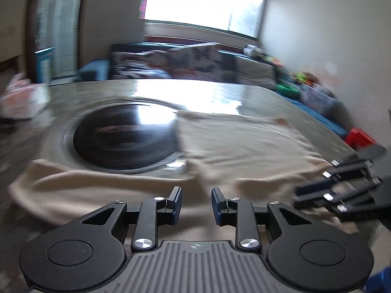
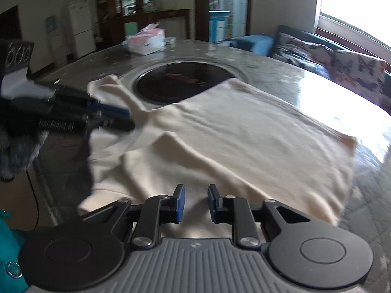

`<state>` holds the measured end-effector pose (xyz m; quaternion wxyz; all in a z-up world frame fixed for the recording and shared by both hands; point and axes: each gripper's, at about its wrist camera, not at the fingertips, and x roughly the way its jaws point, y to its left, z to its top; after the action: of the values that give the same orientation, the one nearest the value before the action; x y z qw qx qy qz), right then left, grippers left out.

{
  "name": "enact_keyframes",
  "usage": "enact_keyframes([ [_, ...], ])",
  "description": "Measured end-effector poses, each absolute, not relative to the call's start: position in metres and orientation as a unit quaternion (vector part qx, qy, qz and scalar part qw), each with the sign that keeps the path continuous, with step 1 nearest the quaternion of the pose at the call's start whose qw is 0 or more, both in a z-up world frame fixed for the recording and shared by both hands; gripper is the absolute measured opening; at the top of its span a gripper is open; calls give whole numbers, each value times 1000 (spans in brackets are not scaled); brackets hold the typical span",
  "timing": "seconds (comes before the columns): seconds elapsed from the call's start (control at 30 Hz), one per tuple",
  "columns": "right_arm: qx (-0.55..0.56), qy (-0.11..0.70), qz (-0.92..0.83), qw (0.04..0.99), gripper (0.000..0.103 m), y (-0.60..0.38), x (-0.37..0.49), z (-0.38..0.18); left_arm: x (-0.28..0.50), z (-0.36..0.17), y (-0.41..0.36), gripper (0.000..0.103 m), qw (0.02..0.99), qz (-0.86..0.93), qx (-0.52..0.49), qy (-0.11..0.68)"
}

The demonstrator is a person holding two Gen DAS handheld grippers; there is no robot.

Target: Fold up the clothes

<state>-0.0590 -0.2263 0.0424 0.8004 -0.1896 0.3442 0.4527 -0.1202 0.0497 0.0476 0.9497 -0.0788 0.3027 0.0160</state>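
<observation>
A cream T-shirt (image 2: pixel 232 131) lies spread on a round stone table, partly over a dark round cooktop; it also shows in the left wrist view (image 1: pixel 239 146). One sleeve (image 2: pixel 114 85) reaches to the left. My left gripper (image 1: pixel 196 205) is open and empty, just above the shirt's near edge. It also shows in the right wrist view (image 2: pixel 122 118), over the sleeve area. My right gripper (image 2: pixel 196 201) is open and empty above the shirt's near part. It also shows at the right of the left wrist view (image 1: pixel 299 195).
The dark cooktop (image 2: pixel 183 83) is set in the table (image 2: pixel 305 80) centre. A tissue pack (image 2: pixel 146 40) lies at the table's far side. A sofa with patterned cushions (image 2: pixel 342 66) stands beyond the table. A red stool (image 1: pixel 360 138) stands by the wall.
</observation>
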Motion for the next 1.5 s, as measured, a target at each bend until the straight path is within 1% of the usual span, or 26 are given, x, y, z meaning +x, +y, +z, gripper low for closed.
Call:
enact_keyframes([
  [0.17, -208, 333, 483, 783, 21, -200, -71, 42, -139, 50, 98, 30, 942, 114, -107, 297],
  [0.23, -217, 329, 493, 775, 21, -189, -75, 41, -145, 50, 116, 36, 936, 157, -115, 292],
  [0.47, -228, 319, 503, 770, 22, -172, -81, 43, -151, 41, 162, 39, 911, 250, -154, 291],
  [0.5, -228, 319, 501, 771, 24, -173, -81, 44, -150, 40, 166, 41, 908, 259, -157, 290],
  [0.53, -227, 318, 500, 772, 25, -173, -81, 45, -148, 38, 171, 41, 904, 268, -161, 291],
  [0.7, -226, 314, 497, 777, 26, -179, -83, 53, -141, 31, 190, 40, 893, 285, -186, 293],
  [0.77, -223, 312, 494, 780, 26, -182, -84, 56, -139, 32, 190, 39, 894, 285, -183, 294],
  [0.8, -221, 311, 492, 783, 26, -184, -83, 58, -138, 32, 190, 34, 894, 285, -182, 294],
  [0.83, -218, 309, 490, 785, 26, -187, -83, 60, -137, 31, 190, 21, 895, 283, -180, 294],
  [0.93, -209, 305, 482, 794, 26, -195, -82, 65, -137, 32, 190, 7, 895, 281, -188, 289],
  [1.03, -198, 302, 472, 804, 26, -206, -82, 69, -143, 48, 181, 5, 906, 263, -201, 265],
  [1.17, -181, 299, 453, 820, 26, -225, -79, 73, -143, 81, 151, 5, 930, 210, -190, 234],
  [1.33, -152, 300, 427, 839, 26, -251, -74, 76, -136, 118, 91, 5, 960, 108, -163, 203],
  [1.5, -128, 298, 403, 856, 26, -278, -72, 76, -121, 131, 26, 5, 970, 2, -133, 202],
])
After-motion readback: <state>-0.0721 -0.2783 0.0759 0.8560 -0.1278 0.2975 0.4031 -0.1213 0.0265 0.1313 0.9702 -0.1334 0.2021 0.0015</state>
